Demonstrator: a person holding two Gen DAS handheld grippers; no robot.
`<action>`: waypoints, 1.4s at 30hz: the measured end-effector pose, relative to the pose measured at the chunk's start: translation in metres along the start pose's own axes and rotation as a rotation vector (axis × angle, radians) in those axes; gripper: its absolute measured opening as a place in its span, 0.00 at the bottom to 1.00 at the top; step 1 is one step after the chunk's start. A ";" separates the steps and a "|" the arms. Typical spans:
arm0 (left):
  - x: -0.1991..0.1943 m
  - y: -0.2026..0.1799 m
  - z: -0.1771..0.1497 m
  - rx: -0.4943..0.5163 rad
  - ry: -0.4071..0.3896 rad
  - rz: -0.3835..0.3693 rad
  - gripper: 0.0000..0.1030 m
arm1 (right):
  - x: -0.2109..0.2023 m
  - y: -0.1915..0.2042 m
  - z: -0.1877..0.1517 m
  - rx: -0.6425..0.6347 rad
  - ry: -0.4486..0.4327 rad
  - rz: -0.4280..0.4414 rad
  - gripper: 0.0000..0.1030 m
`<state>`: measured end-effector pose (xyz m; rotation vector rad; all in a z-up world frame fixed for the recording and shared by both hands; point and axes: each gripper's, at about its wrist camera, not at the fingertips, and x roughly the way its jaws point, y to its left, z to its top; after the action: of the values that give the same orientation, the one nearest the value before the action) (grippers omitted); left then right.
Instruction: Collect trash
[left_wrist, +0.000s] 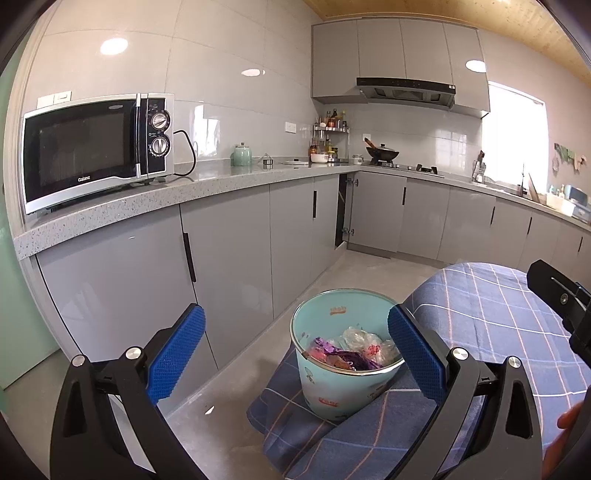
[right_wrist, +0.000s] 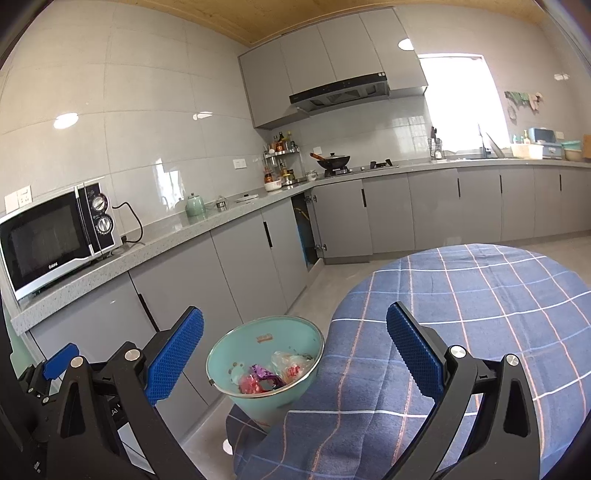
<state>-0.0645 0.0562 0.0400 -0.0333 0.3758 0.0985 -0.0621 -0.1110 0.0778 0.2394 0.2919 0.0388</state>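
A light teal trash bin (left_wrist: 332, 391) stands on the floor against the hanging edge of a blue checked tablecloth; it also shows in the right wrist view (right_wrist: 255, 400). Inside lie a purple wrapper (left_wrist: 345, 358), a crumpled clear plastic bag (left_wrist: 364, 341) and red-pink scraps (right_wrist: 249, 384). My left gripper (left_wrist: 295, 354) is open and empty, raised above and in front of the bin. My right gripper (right_wrist: 295, 354) is open and empty, above the bin and the table's edge. The left gripper's blue pad shows at the lower left of the right wrist view (right_wrist: 59, 360).
A round table under the blue checked cloth (right_wrist: 480, 302) fills the right. Grey cabinets (left_wrist: 229, 251) and a speckled counter (left_wrist: 110, 210) run along the left wall, with a microwave (left_wrist: 92, 147), a green teapot (left_wrist: 242, 155) and a wok (left_wrist: 382, 152) on the stove. A corner cabinet door stands ajar (left_wrist: 341, 210).
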 end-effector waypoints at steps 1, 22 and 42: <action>0.000 0.000 0.000 0.001 0.001 -0.001 0.95 | 0.000 0.000 0.000 0.001 0.001 -0.001 0.95; -0.001 -0.006 0.000 0.019 0.007 -0.001 0.95 | -0.003 -0.006 0.001 0.030 0.006 -0.005 0.95; -0.003 -0.008 0.001 0.026 0.004 0.003 0.95 | -0.005 -0.006 0.000 0.034 0.000 -0.011 0.95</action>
<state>-0.0657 0.0479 0.0417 -0.0077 0.3814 0.0965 -0.0664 -0.1176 0.0777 0.2719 0.2938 0.0230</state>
